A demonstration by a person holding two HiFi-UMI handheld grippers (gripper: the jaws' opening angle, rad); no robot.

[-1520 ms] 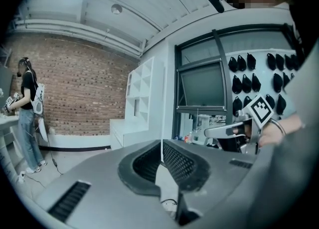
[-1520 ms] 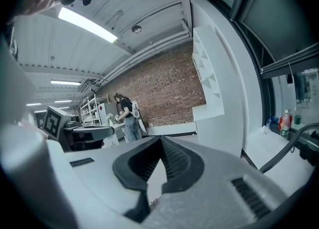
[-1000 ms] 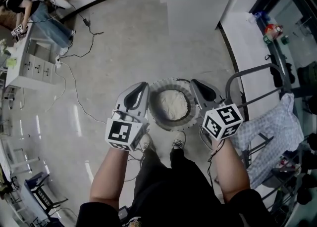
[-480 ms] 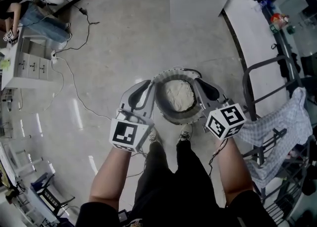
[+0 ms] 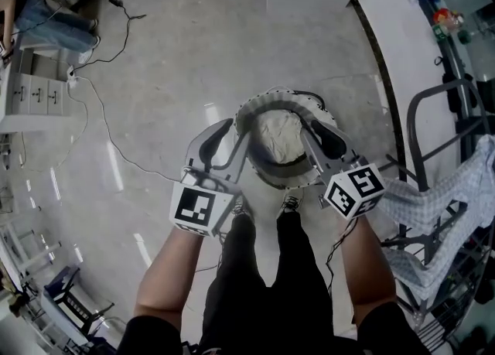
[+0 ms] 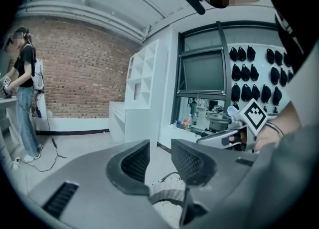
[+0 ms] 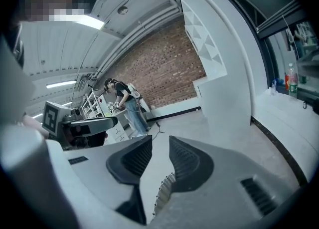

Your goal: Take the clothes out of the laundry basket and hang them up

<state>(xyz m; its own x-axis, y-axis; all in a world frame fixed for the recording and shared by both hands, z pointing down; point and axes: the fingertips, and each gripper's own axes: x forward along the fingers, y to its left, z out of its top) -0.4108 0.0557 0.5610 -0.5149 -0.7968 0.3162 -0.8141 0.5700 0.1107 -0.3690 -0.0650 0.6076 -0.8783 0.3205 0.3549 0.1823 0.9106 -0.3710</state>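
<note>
Head view: both grippers parted at the laundry basket

Head view showed the round laundry basket (image 5: 278,97) standing on the grey floor (image 5: 193,52), just ahead of the person's shoes (image 5: 289,203). A cream garment (image 5: 280,135) lay bundled inside it, below the rim. The left gripper (image 5: 224,133) was at the basket's left edge and the right gripper (image 5: 323,131) at its right edge, both pointing forward and a little down.

In the left gripper view, the left gripper (image 6: 160,158) had its jaws released with a clear gap; they had just been opening, and nothing was pinched between the pads. The basket's ribbed rim (image 6: 167,190) showed low beneath the gap.

In the right gripper view, the right gripper (image 7: 159,155) likewise stood unclenched, its jaws having just been opening, with only floor between the pads and the basket's rim (image 7: 164,188) underneath.

Beside the person's right arm, a drying rack (image 5: 433,114) carried a checked cloth (image 5: 441,206). A cable (image 5: 100,121) trailed across the floor towards a white drawer unit (image 5: 31,94) at the far left edge.
</note>
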